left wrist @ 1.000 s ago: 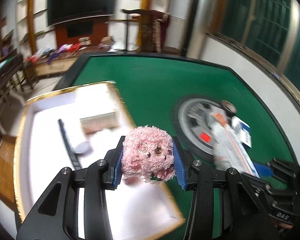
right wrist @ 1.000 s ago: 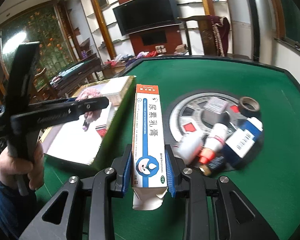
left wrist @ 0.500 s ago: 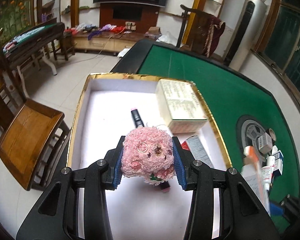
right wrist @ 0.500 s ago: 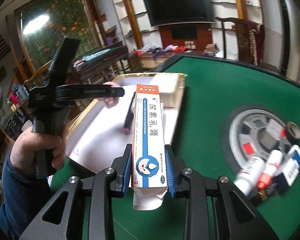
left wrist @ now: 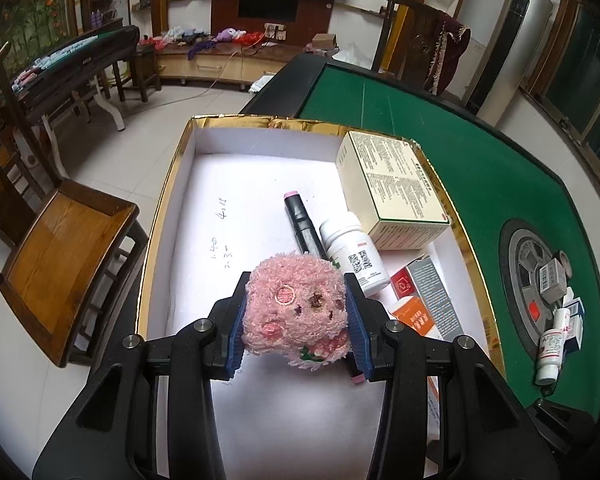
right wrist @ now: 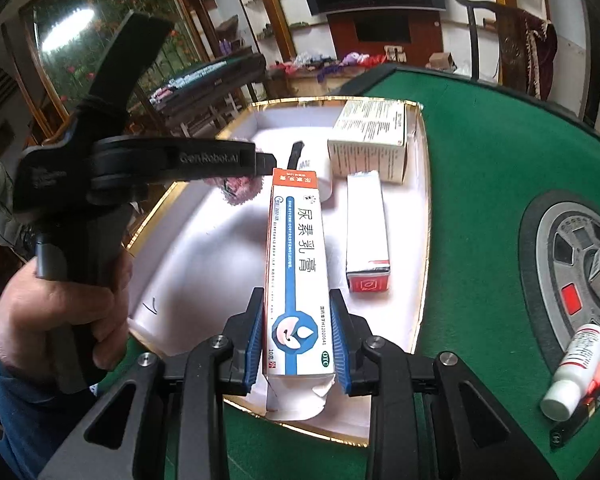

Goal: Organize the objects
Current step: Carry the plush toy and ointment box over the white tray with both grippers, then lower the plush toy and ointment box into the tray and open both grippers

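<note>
My left gripper (left wrist: 296, 326) is shut on a pink fluffy plush ball (left wrist: 294, 312) and hangs over the white inside of a gold-rimmed box (left wrist: 168, 200). In that box lie a beige carton (left wrist: 392, 192), a black marker (left wrist: 304, 224), a white bottle (left wrist: 354, 258) and small red-and-grey cartons (left wrist: 428, 300). My right gripper (right wrist: 298, 346) is shut on a long white, blue and orange ointment carton (right wrist: 298, 276), held above the box's near end (right wrist: 420, 264). The left gripper with the plush ball (right wrist: 240, 190) shows at the left of the right wrist view, a hand (right wrist: 60, 320) around its handle.
The green felt table (right wrist: 480, 168) carries a round grey hub (left wrist: 528, 276) with bottles and small boxes (left wrist: 560, 320) heaped on it. A wooden chair (left wrist: 64, 252) stands on the floor left of the box. A second table and a TV wall stand farther off.
Both grippers swung left from the hub side of the table to above the white box, keeping their loads. The box now fills both views; the hub slid to the right edge.
</note>
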Demonstrator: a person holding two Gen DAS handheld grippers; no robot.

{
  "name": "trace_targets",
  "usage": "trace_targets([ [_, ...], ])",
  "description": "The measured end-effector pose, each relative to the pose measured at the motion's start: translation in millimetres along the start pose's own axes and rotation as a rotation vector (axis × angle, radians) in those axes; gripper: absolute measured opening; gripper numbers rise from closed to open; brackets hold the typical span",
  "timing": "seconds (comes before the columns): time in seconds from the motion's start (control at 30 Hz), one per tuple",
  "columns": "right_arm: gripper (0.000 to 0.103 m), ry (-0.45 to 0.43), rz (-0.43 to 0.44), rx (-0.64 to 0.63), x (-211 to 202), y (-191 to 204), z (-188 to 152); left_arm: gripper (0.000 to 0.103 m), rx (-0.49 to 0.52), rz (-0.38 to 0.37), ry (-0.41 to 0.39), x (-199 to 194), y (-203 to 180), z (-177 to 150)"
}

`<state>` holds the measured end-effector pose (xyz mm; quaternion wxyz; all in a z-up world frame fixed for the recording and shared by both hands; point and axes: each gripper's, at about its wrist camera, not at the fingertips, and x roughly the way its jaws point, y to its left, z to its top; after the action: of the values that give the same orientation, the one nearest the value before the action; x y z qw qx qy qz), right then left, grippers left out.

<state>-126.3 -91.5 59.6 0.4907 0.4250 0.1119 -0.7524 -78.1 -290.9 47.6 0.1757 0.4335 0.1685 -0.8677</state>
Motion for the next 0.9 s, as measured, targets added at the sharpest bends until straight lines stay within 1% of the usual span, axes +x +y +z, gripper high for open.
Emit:
trace_targets([
  [0.27, 0.029, 0.033, -0.014, 0.003, 18.9, 0.2, 1.9, 0.043, 0.009, 0.012, 0.032, 9.0, -1.7, -2.4],
  [0.37, 0.029, 0.024, -0.057, -0.013, 21.0, 1.0, 2.3, 0.043, 0.016, 0.015, 0.039, 11.0, -3.2, -3.4],
  [0.57, 0.029, 0.021, -0.083, -0.025, 23.7, 0.3, 4.0, 0.043, 0.009, 0.015, 0.072, 15.9, -1.7, -4.7],
  [0.9, 0.029, 0.03, -0.121, -0.06, 32.2, 5.0, 7.3, 0.043, 0.015, 0.028, 0.079, 16.6, -2.1, -4.9],
])
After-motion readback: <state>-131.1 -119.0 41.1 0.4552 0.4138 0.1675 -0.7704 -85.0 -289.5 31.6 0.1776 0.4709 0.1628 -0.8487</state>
